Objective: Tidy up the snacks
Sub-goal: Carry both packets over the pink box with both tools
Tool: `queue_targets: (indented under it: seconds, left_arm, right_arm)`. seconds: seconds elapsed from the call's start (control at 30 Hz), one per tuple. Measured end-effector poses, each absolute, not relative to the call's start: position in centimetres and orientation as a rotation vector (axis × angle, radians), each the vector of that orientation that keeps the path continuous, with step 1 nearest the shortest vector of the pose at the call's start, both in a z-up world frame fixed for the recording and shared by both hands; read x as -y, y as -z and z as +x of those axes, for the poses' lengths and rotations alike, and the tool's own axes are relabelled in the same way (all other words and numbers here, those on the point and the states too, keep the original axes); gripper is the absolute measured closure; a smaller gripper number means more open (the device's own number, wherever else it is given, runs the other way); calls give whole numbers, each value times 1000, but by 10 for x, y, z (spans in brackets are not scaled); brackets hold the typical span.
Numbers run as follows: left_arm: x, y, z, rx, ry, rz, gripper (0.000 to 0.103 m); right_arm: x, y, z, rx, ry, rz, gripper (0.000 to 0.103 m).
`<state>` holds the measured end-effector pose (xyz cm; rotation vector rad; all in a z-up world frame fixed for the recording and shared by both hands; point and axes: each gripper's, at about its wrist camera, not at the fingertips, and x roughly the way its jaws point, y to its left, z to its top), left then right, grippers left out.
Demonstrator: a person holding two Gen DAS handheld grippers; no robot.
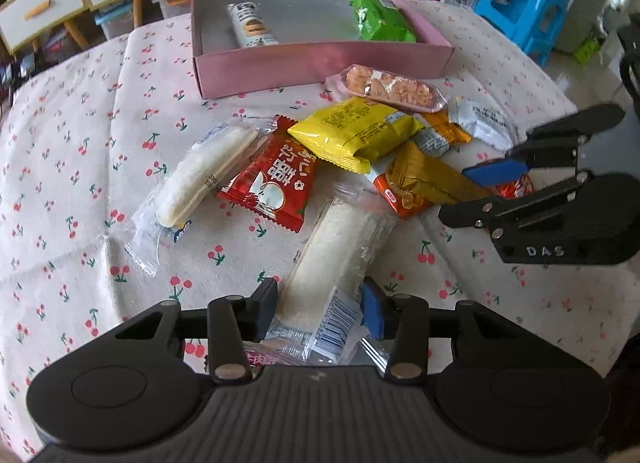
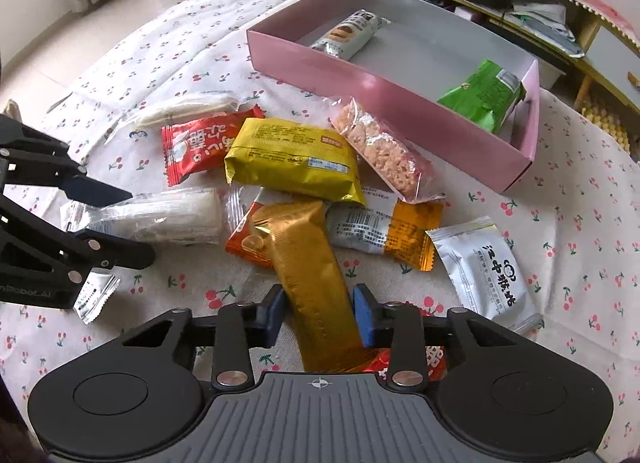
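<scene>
Snacks: loose pile lying mid-frame on the cherry-print cloth (image 1: 60,151), two packs already sitting in the pink box (image 1: 320,59) at upper centre.

Left gripper (image 1: 320,309): fingers spread, straddling a clear-wrapped white bar (image 1: 336,251) at lower centre; whether the pads are touching the wrapper cannot be told.

Right gripper (image 2: 320,315): fingers spread either side of a gold packet (image 2: 308,263) running up from lower centre, the right pad lying close against it; contact uncertain.

Lying around the gold packet, right wrist view: yellow pack (image 2: 292,159) overlapping its upper end, red packet (image 2: 196,147) to the left, pink rice bar (image 2: 380,147) leaning toward the box wall, orange-ended pack (image 2: 384,231), white pouch (image 2: 484,267) at right.

Resting in the box: grey biscuit pack (image 2: 348,35), green pack (image 2: 484,95).
</scene>
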<state>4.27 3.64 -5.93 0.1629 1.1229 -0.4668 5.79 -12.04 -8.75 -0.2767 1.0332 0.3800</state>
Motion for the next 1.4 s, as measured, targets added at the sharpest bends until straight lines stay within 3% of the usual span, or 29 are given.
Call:
queue_targets:
  seconds: [0.63,0.73,0.87,1.4]
  left_arm:
    - [-54,40,48,-1128,487,-46,66]
    - [-55,35,49,-1120,492,-76,67]
    - [-58,29,50,-1109,498,-117,76]
    - [-51,21,46,-1062,498,-44,79]
  right_arm:
    - [162,67,72,-1133,-403,222,73]
    - [165,61,71,-1126,-412,263,73]
    - [170,56,71,-1118,-404,295,73]
    - [191,44,74,-1084,-361,373,73]
